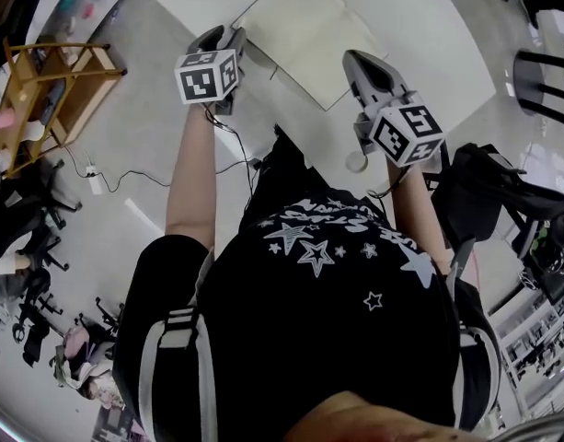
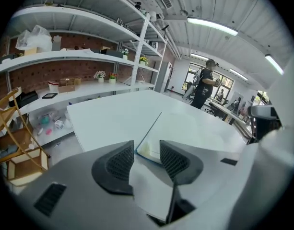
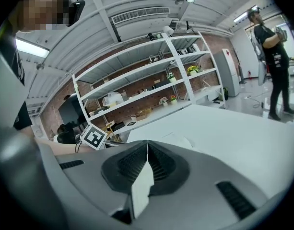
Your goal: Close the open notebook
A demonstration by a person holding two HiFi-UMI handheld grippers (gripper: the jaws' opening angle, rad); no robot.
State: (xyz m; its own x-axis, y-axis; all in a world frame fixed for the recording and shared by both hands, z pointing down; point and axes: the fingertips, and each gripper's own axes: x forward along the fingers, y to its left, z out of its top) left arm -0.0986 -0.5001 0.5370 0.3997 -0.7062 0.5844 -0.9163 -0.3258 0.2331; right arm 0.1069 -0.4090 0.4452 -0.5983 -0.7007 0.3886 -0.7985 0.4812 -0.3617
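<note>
One notebook (image 1: 305, 40), lying open on the white counter (image 1: 429, 53). My left tongs (image 2: 146, 150) are spread apart at its near corner; my right tongs (image 3: 147, 145) are closed by its near edge. Bare counter all round the notebook.

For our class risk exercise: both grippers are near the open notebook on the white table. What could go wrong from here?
1. The left gripper is open at the near corner of the notebook; it may pinch only a few pages and crease them.
2. The right gripper is shut on nothing, so nothing steadies the notebook; it could slide across the table.
</note>
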